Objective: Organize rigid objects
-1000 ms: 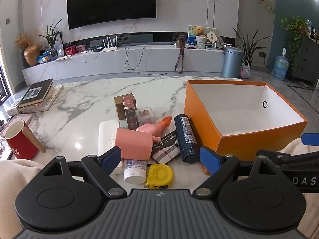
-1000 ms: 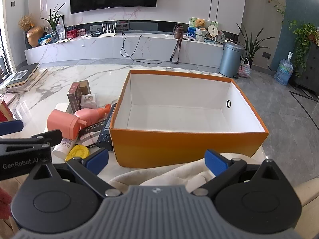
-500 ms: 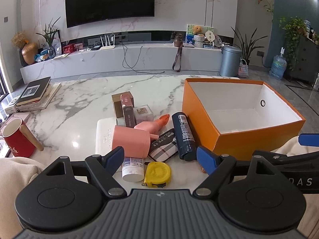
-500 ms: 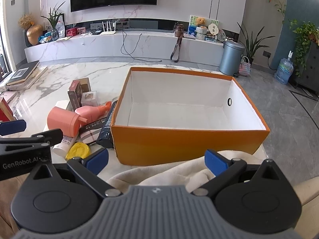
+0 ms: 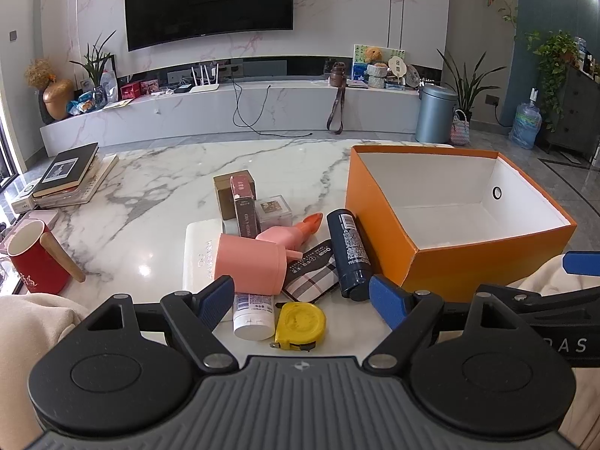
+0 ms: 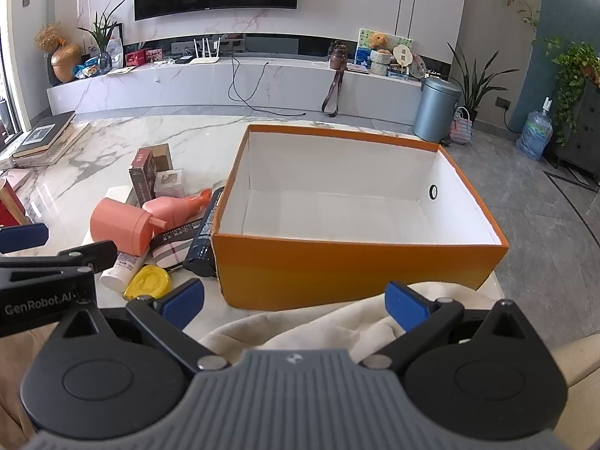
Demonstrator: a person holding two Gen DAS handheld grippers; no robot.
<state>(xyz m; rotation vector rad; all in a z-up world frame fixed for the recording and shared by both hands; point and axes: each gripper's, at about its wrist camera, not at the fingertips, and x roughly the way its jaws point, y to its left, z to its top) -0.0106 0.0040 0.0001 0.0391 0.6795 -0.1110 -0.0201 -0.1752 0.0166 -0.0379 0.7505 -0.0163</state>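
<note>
Marble tabletop [image 5: 123,202]: clutter heaped left of an empty orange box [image 5: 442,262].
Left gripper [image 5: 302,300], jaws spread and holding nothing after closing slightly, faces the yellow tape measure [image 5: 300,322] and navy bottle [image 5: 348,251], whose long axis runs alongside the box wall; right gripper [image 6: 294,298], equally unclenched, faces the box.
</note>
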